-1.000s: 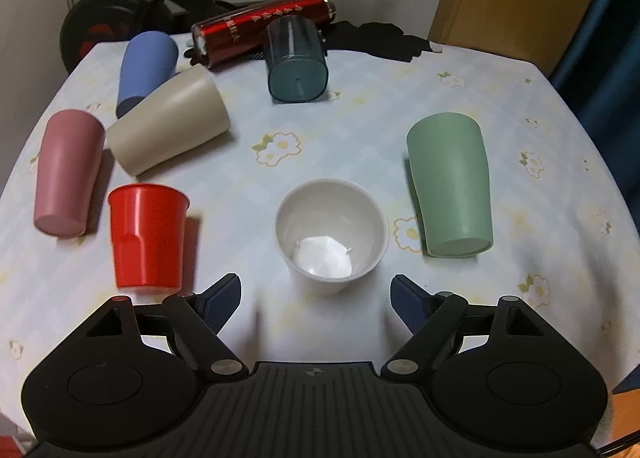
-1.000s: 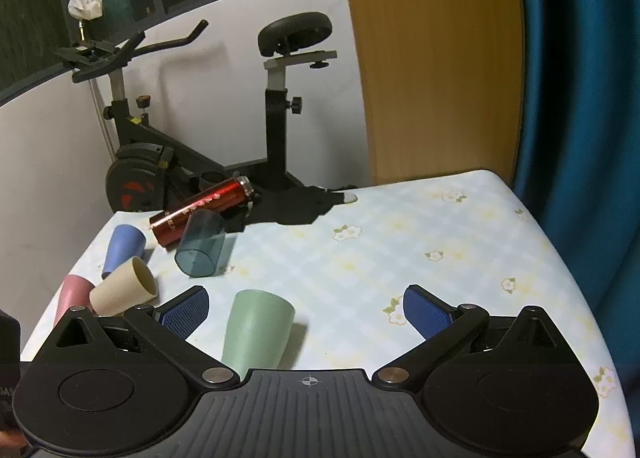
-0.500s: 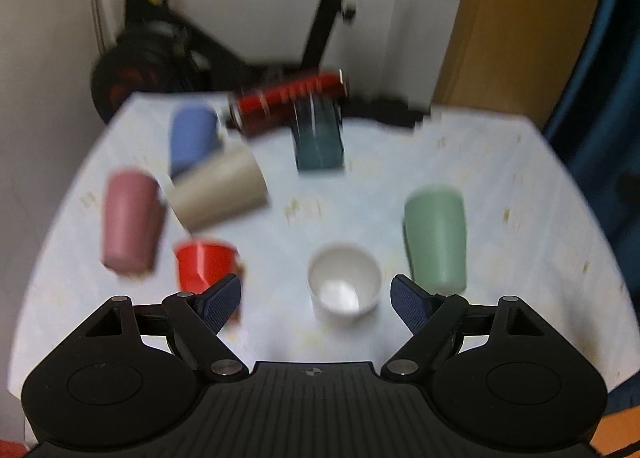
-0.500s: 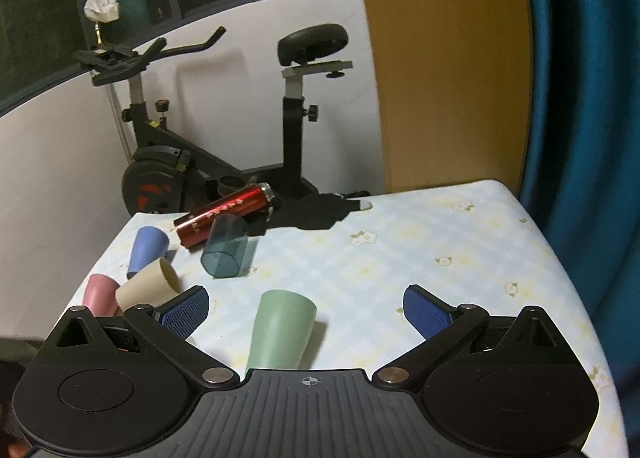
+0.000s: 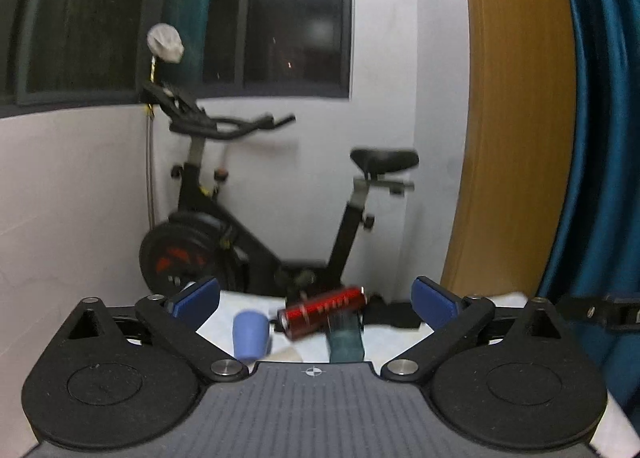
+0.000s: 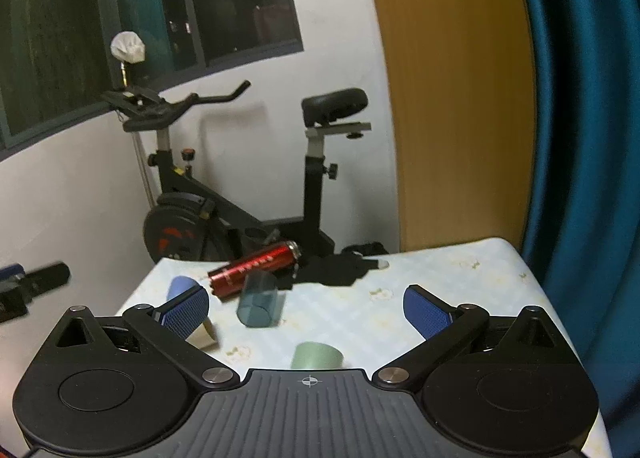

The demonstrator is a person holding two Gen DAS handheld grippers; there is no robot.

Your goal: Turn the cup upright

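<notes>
1. Presently, cups: several lie on their sides on the table. Green cup [image 6: 317, 355], matte, tapered, lying just ahead of the right gripper's body, partly hidden by it. Smoky teal translucent cup [image 6: 259, 305], on its side near the middle of the table. Blue cup [image 6: 181, 287] and beige cup [image 6: 202, 336], both largely hidden behind the right gripper's left finger. In the left wrist view the blue cup [image 5: 250, 334] and teal cup [image 5: 345, 338] show blurred.
2. Right gripper [image 6: 307, 308]: fingers spread wide, blue ribbed pads [image 6: 424, 312], nothing between them; held above the near edge of the table.
3. Left gripper [image 5: 316, 300]: fingers spread wide, holding nothing, raised and pointed toward the wall.
4. Red bottle [image 6: 255, 268]: glossy metallic cylinder with printed lettering, lying on its side at the far end, just behind the teal cup.
5. Black cloth [image 6: 340, 270]: crumpled, at the table's far edge beside the bottle.
6. Table [image 6: 460, 282]: covered in a pale checked cloth with small yellow flowers.
7. Exercise bike [image 6: 240, 178]: black frame, padded saddle, flywheel with red markings, standing against the white wall [image 6: 60, 198].
8. Window [image 6: 140, 18]: dark glass, grey frame.
9. Wooden panel [image 6: 460, 98], ochre, smooth; teal curtain [image 6: 584, 138], in folds, at the right.
</notes>
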